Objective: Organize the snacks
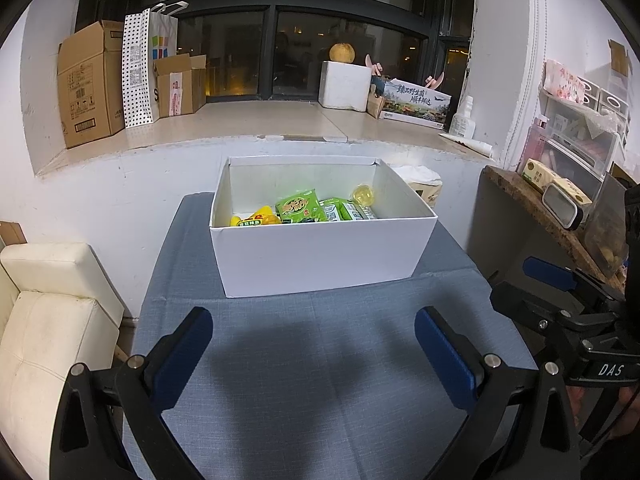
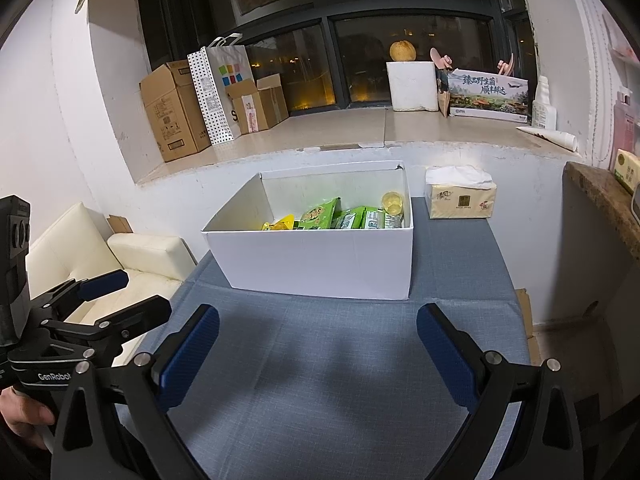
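A white cardboard box (image 1: 320, 256) (image 2: 320, 264) stands on the blue-grey tablecloth (image 1: 320, 360) (image 2: 320, 360). Inside it lie a green snack packet (image 1: 298, 206) (image 2: 318, 214), green-and-white packets (image 1: 348, 211) (image 2: 368, 218), a yellow packet (image 1: 256, 218) (image 2: 280, 224) and a clear yellow jelly cup (image 1: 364, 193) (image 2: 392, 202). My left gripper (image 1: 314, 354) is open, hovering over the cloth in front of the box, nothing between its blue pads. My right gripper (image 2: 318, 354) is likewise open and empty before the box. Each gripper appears at the edge of the other's view.
A tissue box (image 2: 460, 198) sits on the table to the right of the white box. A cream sofa (image 1: 44, 320) is on the left, a brown counter (image 1: 552, 208) with clutter on the right. Cardboard boxes (image 1: 90, 84) and bags line the windowsill behind.
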Tool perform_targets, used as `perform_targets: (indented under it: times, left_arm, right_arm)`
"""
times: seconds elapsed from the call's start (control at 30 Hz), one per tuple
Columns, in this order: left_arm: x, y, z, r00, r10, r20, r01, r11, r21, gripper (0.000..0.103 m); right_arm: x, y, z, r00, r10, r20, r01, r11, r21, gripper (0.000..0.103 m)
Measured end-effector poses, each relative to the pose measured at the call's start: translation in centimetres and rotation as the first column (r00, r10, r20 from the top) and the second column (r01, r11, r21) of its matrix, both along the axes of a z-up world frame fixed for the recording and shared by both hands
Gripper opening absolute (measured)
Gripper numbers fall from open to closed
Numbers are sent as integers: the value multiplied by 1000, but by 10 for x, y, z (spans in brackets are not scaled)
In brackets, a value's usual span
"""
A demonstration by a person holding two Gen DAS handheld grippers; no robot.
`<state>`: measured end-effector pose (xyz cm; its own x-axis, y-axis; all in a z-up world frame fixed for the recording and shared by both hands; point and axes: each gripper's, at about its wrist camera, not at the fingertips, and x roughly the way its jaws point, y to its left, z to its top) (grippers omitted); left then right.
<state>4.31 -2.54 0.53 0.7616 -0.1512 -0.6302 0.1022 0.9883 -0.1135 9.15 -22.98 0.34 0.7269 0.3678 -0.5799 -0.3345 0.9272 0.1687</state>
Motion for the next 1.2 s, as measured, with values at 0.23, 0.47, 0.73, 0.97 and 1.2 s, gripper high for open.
perform_targets:
  times: [0.23, 0.47, 0.73, 0.97, 1.2]
  left_arm:
    - [1, 0, 0, 1000, -3, -1, 3, 1000, -1, 103]
    - [0, -1, 1, 1000, -5, 2, 5, 1000, 3, 103]
    - [-1, -2, 1, 1000, -5, 3, 5, 1000, 3, 103]
    - [-1, -2, 1, 1000, -6, 2, 6, 1000, 4, 103]
    - [-1, -3, 1, 1000, -6, 3, 6, 1000, 2, 103]
  right_arm:
    - [-2, 0, 1, 1000, 3, 3, -3, 1000, 0, 101]
    - [-1, 0, 1, 1000, 2, 3, -2, 1000, 1, 102]
    - [-2, 0, 1, 1000, 3, 3, -3, 1000, 1, 101]
    - [-2, 0, 2, 1000, 3, 2, -3, 1000, 2, 101]
    - [-2, 0, 1, 1000, 3, 1, -3, 1000, 2, 102]
